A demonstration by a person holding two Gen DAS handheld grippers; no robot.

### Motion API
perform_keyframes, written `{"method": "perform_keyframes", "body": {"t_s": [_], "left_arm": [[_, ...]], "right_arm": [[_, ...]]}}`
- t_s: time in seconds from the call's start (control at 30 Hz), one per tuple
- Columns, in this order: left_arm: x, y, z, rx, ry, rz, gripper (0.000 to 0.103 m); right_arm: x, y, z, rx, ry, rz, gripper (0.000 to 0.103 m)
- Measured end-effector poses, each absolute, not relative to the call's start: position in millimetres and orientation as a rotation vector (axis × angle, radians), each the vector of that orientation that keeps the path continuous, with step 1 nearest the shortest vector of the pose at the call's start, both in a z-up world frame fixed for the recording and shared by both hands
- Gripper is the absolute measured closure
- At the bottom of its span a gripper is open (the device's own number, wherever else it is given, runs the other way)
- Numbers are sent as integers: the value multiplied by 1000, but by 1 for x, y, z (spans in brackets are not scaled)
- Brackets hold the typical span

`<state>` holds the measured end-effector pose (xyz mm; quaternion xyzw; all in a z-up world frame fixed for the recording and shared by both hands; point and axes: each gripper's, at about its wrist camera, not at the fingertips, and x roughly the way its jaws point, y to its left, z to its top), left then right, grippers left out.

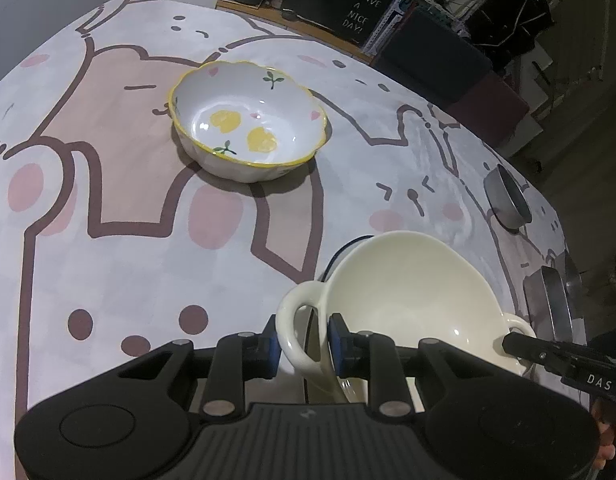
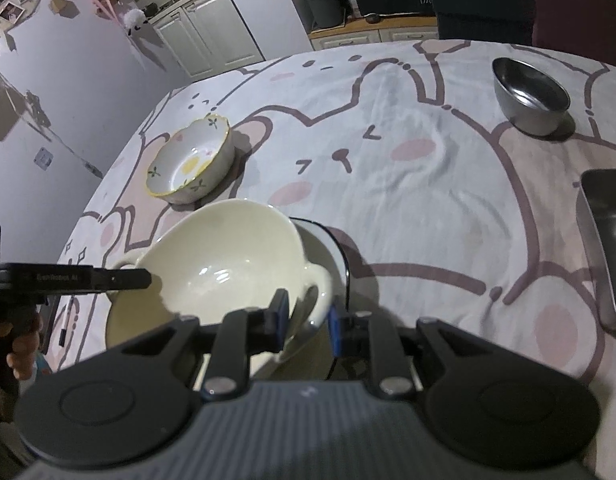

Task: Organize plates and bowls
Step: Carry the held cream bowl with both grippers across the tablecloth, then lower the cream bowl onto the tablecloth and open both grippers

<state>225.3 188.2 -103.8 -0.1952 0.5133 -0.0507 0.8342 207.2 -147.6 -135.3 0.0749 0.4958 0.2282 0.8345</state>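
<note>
Cream bowl (image 1: pixel 411 300) handles clamped by both grippers.

Cartoon-print tablecloth (image 2: pixel 407 168), white cabinets (image 2: pixel 212 28), possibly a bin (image 2: pixel 325 8)

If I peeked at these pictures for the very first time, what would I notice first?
Probably the big cream bowl with two loop handles, right up close, with the left tool and the right tool each clamped on a handle. Behind it on the cartoon-animal tablecloth sits a scalloped white bowl painted with yellow fruit. A shiny metal bowl stands far off to the right.
</note>
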Motion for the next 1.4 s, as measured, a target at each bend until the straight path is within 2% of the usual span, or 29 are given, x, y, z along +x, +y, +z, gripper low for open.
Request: {"method": "perform_keyframes", "body": {"t_s": [1.4], "left_arm": [[234,178,-110,-358,1124,-109,76]], "right_arm": [[211,-138,-146,145,1112,428,77]]}}
